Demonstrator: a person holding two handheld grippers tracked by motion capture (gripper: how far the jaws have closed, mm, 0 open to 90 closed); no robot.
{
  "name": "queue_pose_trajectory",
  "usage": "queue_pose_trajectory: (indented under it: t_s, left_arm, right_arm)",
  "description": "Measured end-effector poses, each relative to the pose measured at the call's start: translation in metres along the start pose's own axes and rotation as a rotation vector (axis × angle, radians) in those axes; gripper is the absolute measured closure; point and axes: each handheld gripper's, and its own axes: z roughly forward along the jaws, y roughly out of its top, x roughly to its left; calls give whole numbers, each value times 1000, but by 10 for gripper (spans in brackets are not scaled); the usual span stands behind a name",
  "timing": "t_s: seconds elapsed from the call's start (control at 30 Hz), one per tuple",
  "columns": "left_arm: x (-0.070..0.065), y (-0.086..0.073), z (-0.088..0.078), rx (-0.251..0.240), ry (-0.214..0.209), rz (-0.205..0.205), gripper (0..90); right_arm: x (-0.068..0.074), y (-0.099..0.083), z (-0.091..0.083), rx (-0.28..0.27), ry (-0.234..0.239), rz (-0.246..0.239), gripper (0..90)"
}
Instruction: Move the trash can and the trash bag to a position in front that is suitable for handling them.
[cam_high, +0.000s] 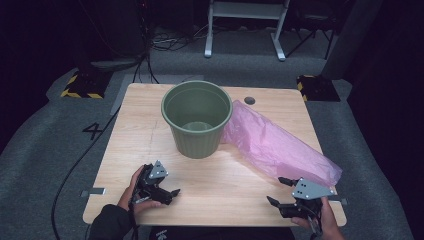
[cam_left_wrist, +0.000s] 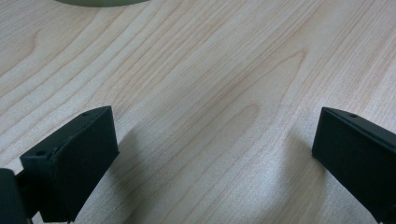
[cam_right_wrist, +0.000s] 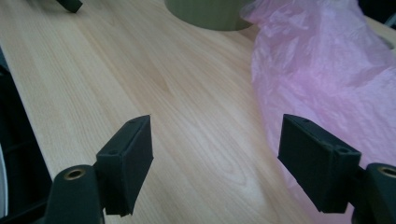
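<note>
You are holding the right gripper (cam_high: 280, 191) near the table's (cam_high: 220, 180) front right corner, on the near right side of the green bin (cam_high: 196, 119) and well apart from it. Its jaws are standing wide with nothing between them, only bare wood showing in the gap. The pink plastic bag (cam_high: 280, 142) is lying flat on the table, stretching from the bin's right side, where its far end is touching the bin's wall, down toward the front right edge. Its near end is lying just beside your right gripper, and in the right gripper view the crumpled pink film (cam_right_wrist: 327, 70) is running along past the right-hand jaw; whether that jaw is brushing the film you cannot tell from here.

You are resting the left gripper (cam_high: 172, 193) on the near left side of the bin, close to the table's front edge and well apart from the bag. Its jaws are also standing wide over bare wood, and in the left gripper view the bin's base (cam_left_wrist: 100, 2) is showing at the top edge, ahead of the jaws.
</note>
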Motion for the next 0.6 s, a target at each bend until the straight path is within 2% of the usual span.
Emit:
queue_pose_trajectory:
  t_s: [0.1, 0.4, 0.6]
  left_arm:
    - [0, 0, 0, 1, 1, 3, 0]
    - [0, 0, 0, 1, 1, 2, 0]
    - [0, 0, 0, 1, 1, 2, 0]
  right_arm:
    - [-1, 8, -5, -3, -30, 2, 264]
    - [-5, 21, -15, -13, -58, -7, 262]
    - [-20, 20, -20, 0, -110, 4, 266]
